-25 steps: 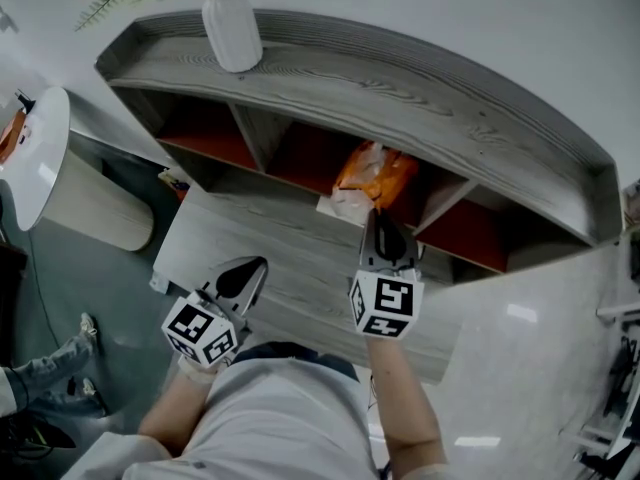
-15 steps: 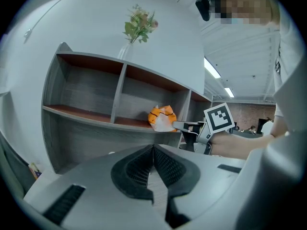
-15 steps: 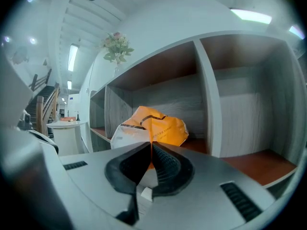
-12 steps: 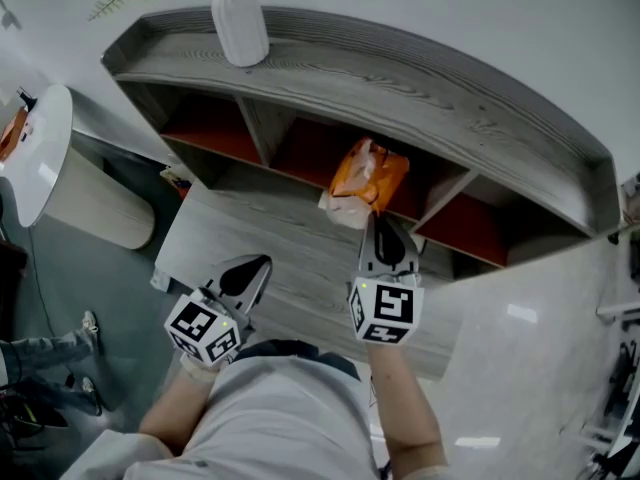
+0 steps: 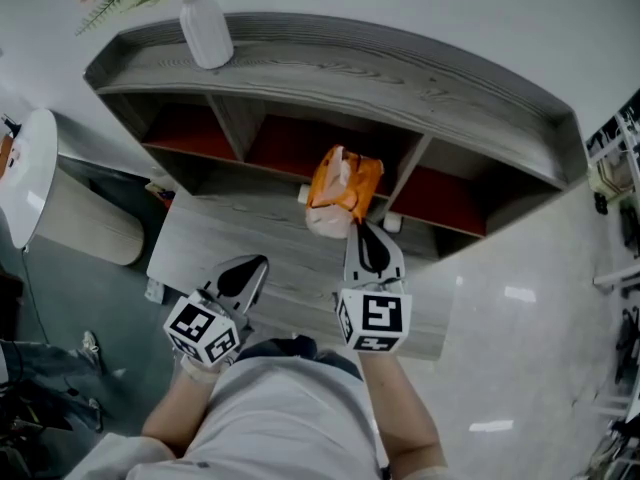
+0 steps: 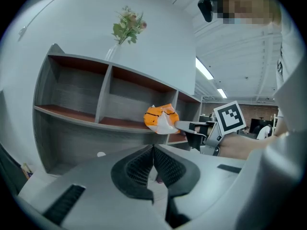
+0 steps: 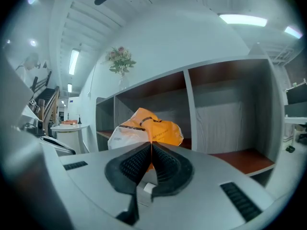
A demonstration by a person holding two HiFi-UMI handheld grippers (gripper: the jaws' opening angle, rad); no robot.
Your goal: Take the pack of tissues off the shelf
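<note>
The orange and white pack of tissues [image 5: 338, 191] hangs in front of the grey shelf unit [image 5: 330, 68], outside its middle compartment. My right gripper [image 5: 358, 230] is shut on the pack's near edge and holds it in the air. In the right gripper view the pack of tissues [image 7: 146, 131] bulges just beyond the closed jaws of the right gripper [image 7: 151, 146]. My left gripper [image 5: 252, 269] is shut with nothing in it, low at the left over the grey table [image 5: 205, 238]. From the left gripper view, the pack of tissues [image 6: 160, 119] shows held by the right gripper [image 6: 178, 125].
A white vase [image 5: 206, 30] with greenery stands on the shelf top at the left. A round white table [image 5: 25, 176] is at the far left. The shelf's compartments have red floors [image 5: 440, 200]. A pale glossy floor [image 5: 520, 348] lies to the right.
The right gripper has drawn the pack of tissues back out of the middle compartment, toward me and a little left. The left gripper has stayed put.
</note>
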